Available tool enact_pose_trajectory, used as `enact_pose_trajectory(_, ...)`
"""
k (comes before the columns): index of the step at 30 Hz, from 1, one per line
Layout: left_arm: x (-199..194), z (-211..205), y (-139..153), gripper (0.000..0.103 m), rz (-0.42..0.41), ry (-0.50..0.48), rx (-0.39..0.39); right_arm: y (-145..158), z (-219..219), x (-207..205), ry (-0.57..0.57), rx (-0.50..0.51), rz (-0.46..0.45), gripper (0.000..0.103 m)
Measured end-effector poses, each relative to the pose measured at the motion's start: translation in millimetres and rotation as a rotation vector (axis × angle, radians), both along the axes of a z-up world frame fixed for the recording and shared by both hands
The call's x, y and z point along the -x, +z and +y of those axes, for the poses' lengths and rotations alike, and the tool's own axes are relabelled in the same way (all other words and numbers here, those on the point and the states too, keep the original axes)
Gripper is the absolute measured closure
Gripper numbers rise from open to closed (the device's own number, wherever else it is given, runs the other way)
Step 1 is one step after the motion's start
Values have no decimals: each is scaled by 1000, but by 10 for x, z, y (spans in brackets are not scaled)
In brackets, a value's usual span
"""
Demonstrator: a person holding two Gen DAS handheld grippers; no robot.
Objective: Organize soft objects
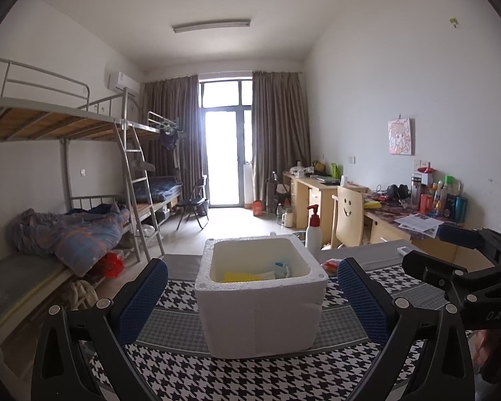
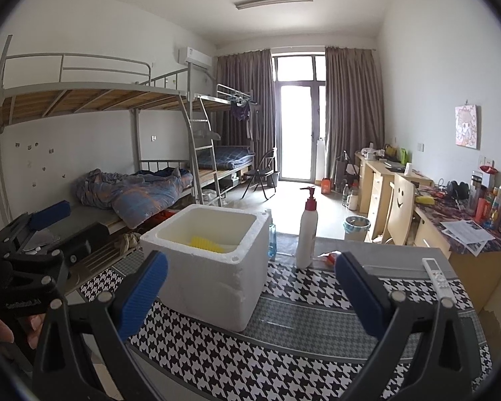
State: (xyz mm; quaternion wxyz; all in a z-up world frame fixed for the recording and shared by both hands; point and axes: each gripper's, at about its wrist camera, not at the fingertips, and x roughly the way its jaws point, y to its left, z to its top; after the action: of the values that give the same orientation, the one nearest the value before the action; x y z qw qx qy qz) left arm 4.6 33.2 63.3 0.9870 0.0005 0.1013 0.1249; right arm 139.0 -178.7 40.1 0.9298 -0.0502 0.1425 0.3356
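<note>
A white foam box (image 1: 260, 314) stands on the houndstooth cloth (image 1: 190, 377); it also shows in the right wrist view (image 2: 210, 284). Inside lie a yellow soft object (image 1: 238, 277) and a white and blue item (image 1: 280, 269); the yellow one shows in the right wrist view (image 2: 205, 244). My left gripper (image 1: 252, 295) is open and empty, its blue pads on either side of the box. My right gripper (image 2: 250, 287) is open and empty, to the right of the box. A small red and orange item (image 2: 329, 257) lies behind the right gripper's pad.
A white pump bottle (image 2: 307, 230) with a red top stands right of the box. A white remote (image 2: 436, 275) lies at the cloth's right edge. A blue-tinted bottle (image 2: 272, 239) stands behind the box. Bunk beds on the left, desks on the right.
</note>
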Motion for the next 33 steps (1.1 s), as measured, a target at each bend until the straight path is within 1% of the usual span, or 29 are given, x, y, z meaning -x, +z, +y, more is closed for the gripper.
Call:
enact_pose_trajectory(13, 83, 10, -82, 1, -3, 6, 2, -89, -44, 135, 16, -16, -11, 1)
enact_pose_trajectory(17, 112, 25, -127, 1, -1, 12, 9, -130, -64, 168, 8, -20, -20, 1)
enact_pose_trajectory(22, 155, 14, -168, 1, -18, 13, 4, -183, -79, 209, 1, -20, -29, 1)
enact_pose_trajectory(33, 194, -16, -285, 1, -11, -2, 10, -307, -151, 243, -12, -22, -27, 1)
